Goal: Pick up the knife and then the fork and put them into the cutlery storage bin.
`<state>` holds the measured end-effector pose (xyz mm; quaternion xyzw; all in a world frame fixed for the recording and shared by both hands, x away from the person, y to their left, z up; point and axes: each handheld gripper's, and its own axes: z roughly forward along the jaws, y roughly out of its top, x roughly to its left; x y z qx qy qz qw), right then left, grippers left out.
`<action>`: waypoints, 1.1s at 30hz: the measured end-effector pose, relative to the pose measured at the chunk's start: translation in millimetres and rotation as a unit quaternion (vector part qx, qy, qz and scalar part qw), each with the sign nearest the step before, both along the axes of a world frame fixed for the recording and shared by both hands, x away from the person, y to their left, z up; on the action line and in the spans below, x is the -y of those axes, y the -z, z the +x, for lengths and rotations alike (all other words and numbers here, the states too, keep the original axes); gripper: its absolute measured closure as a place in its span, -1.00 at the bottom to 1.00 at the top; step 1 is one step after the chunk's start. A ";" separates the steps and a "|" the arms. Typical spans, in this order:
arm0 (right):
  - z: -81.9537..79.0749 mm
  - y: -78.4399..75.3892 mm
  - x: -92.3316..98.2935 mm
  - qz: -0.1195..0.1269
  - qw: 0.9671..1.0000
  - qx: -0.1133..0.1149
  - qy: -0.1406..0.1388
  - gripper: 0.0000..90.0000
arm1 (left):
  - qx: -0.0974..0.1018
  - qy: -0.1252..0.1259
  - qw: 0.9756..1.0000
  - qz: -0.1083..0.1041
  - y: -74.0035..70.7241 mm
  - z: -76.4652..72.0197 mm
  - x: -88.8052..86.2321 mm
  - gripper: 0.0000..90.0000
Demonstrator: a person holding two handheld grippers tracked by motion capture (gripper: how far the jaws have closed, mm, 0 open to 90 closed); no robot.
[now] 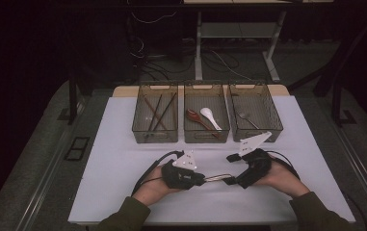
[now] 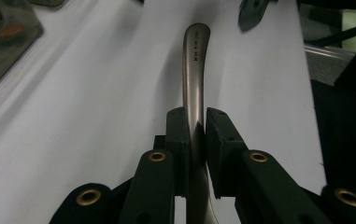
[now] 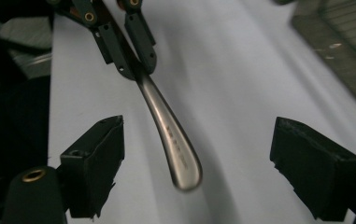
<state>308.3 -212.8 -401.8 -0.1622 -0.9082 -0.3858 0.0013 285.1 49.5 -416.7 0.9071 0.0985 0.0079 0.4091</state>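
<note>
Got my left tool (image 2: 195,135) clamped on the metal utensil handle (image 2: 193,70), held off the counter (image 1: 123,183) for a handover. Right tool (image 3: 196,163) spread wide around its free end (not touching yet, I think).

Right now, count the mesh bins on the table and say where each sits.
3, side by side along the far edge: the left bin with chopsticks, the middle bin with two spoons, the right bin with a fork.

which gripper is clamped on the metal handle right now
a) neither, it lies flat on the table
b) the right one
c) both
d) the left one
d: in the left gripper view the left gripper has its pads pressed on the metal handle, while in the right gripper view the right gripper stands wide open with the handle's free end between its jaws, untouched.
</note>
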 end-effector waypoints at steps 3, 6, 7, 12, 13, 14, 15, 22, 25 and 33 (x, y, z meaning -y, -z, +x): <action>2.6 3.6 -11.8 -0.013 0.999 -0.010 -0.029 -0.49 | 0.005 0.015 1.000 0.004 -1.7 -2.7 1.9 0.76; 3.9 8.3 -22.6 -0.028 0.998 -0.023 -0.059 -0.37 | 0.009 0.022 1.000 0.001 -3.9 -5.1 3.9 0.76; 3.6 9.4 -25.9 -0.034 0.997 -0.030 -0.067 -0.30 | 0.005 0.021 1.000 -0.001 -4.6 -6.3 4.3 0.76; 3.6 13.1 -40.1 -0.050 0.994 -0.038 -0.095 0.04 | 0.008 0.026 1.000 -0.005 -6.5 -7.6 5.9 0.76; 2.7 13.3 -41.8 -0.053 0.993 -0.045 -0.094 0.09 | 0.006 0.025 1.000 -0.007 -6.5 -8.0 6.3 0.76; 3.1 14.4 -44.2 -0.056 0.992 -0.046 -0.102 0.18 | 0.005 0.025 1.000 -0.007 -6.5 -8.3 6.4 0.76; 3.3 15.4 -45.8 -0.059 0.991 -0.049 -0.106 0.27 | 0.005 0.025 1.000 -0.007 -6.5 -8.6 6.6 0.76; -0.2 17.8 -50.6 -0.070 0.986 -0.046 -0.142 0.80 | 0.013 0.020 1.000 -0.019 -8.2 -6.3 4.5 0.80; -0.3 22.0 -53.1 -0.083 0.985 -0.034 -0.145 0.84 | 0.003 0.022 0.999 -0.034 -11.5 -4.9 2.0 0.98; 2.5 20.9 -50.0 -0.082 0.987 -0.027 -0.137 0.84 | 0.002 0.016 0.999 -0.035 -9.8 -3.6 -1.2 0.96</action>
